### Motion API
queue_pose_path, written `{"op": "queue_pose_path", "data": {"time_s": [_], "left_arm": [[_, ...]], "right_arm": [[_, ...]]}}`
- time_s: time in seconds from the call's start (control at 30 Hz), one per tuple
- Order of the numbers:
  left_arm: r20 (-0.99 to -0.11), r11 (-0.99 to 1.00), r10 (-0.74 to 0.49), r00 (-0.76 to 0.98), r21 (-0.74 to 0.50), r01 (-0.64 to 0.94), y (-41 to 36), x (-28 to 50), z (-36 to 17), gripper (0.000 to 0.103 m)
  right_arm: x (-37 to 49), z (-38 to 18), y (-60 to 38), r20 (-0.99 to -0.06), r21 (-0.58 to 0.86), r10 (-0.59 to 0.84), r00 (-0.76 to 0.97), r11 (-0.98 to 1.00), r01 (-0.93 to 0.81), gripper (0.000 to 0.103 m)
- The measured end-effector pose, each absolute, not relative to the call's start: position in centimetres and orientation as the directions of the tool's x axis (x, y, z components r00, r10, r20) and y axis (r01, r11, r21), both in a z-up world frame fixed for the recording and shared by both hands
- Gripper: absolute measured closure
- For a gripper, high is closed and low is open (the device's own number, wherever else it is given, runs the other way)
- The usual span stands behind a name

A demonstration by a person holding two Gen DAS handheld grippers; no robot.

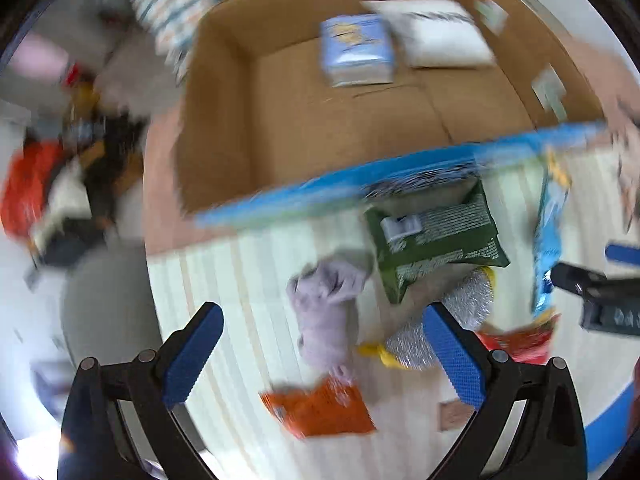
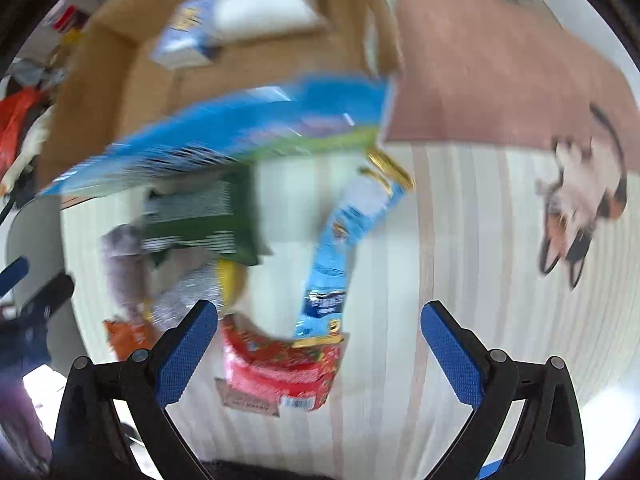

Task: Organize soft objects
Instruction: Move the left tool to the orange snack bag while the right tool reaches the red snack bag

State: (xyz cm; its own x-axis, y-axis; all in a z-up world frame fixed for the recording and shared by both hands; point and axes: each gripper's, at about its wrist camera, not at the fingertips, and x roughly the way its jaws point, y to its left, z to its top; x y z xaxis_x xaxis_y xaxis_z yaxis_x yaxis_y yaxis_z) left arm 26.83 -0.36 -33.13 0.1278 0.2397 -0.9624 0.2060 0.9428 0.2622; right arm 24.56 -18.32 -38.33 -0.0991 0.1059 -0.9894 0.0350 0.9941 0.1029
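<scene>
Above the striped mat, both grippers hang over a loose heap of soft packets with nothing held, so the step in hand looks like the reach for the next item to go into the cardboard box [image 1: 304,128], where a pale blue pack [image 1: 356,50] and a white pillow [image 1: 436,34] already lie. The left gripper [image 1: 324,356] points steeply down with its jaws spread wide and empty, over the grey plush toy [image 1: 326,312] and the orange packet [image 1: 320,408]. The right gripper [image 2: 320,356] points straight down, also released, above the red packet [image 2: 280,368]. The next move probably calls for settling on one item and descending squarely, since the green packet [image 1: 436,236], silver scourer [image 1: 468,300] and toy overlap. Blur hides finer detail.
</scene>
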Motion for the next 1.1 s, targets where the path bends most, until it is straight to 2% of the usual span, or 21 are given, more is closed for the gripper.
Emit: {"op": "queue_pose_path", "data": {"time_s": [0.07, 0.17, 0.2, 0.27, 0.43, 0.57, 0.63, 0.7, 0.83, 0.97, 1.1], "left_arm": [[-0.934, 0.881, 0.294, 0.201, 0.346, 0.322, -2.7, 27.3, -33.9, 0.001], [-0.898, 0.763, 0.343, 0.277, 0.438, 0.475, -6.0, 27.7, -35.5, 0.001], [-0.890, 0.730, 0.349, 0.293, 0.455, 0.510, -6.7, 27.7, -36.0, 0.001], [-0.859, 0.648, 0.383, 0.340, 0.512, 0.563, -7.8, 27.6, -37.0, 0.001], [-0.847, 0.559, 0.387, 0.363, 0.529, 0.638, -8.4, 27.0, -37.1, 0.001], [-0.894, 0.670, 0.354, 0.275, 0.447, 0.592, -5.3, 25.2, -35.0, 0.001], [-0.893, 0.708, 0.375, 0.249, 0.449, 0.545, -3.1, 23.7, -34.5, 0.001], [-0.892, 0.734, 0.400, 0.210, 0.449, 0.510, -1.1, 22.0, -35.1, 0.001], [-0.904, 0.775, 0.420, 0.084, 0.405, 0.485, 2.1, 19.1, -37.7, 0.001], [-0.897, 0.761, 0.441, 0.038, 0.396, 0.514, 3.7, 17.1, -40.4, 0.001], [-0.910, 0.793, 0.415, -0.017, 0.353, 0.497, 4.6, 17.3, -42.3, 0.003]], "right_arm": [[24.8, -40.4, -18.4, -0.987, 0.107, 0.113, -0.117, 0.993, 0.057, 0.004], [25.3, -42.7, -18.0, -0.979, 0.127, 0.136, -0.153, 0.990, 0.068, 0.028], [25.2, -43.6, -18.1, -0.977, 0.109, 0.119, -0.177, 0.992, 0.067, 0.032], [24.6, -43.5, -18.8, -0.980, 0.093, 0.104, -0.169, 0.993, 0.073, 0.032], [21.1, -42.2, -20.9, -0.961, 0.206, 0.212, -0.175, 0.977, 0.051, 0.032], [17.9, -40.0, -18.7, -0.977, 0.172, 0.138, -0.164, 0.961, -0.215, 0.031], [16.0, -39.1, -16.1, -0.985, 0.138, 0.087, -0.147, 0.911, -0.388, 0.030], [14.5, -39.0, -13.9, -0.992, 0.089, 0.027, -0.126, 0.848, -0.522, 0.027], [12.2, -41.2, -9.8, -0.989, -0.028, -0.125, -0.080, 0.687, -0.726, 0.027], [11.0, -43.3, -8.1, -0.972, -0.072, -0.219, -0.083, 0.619, -0.782, 0.022], [10.8, -43.6, -6.8, -0.963, -0.074, -0.234, -0.134, 0.706, -0.704, 0.028]]}}
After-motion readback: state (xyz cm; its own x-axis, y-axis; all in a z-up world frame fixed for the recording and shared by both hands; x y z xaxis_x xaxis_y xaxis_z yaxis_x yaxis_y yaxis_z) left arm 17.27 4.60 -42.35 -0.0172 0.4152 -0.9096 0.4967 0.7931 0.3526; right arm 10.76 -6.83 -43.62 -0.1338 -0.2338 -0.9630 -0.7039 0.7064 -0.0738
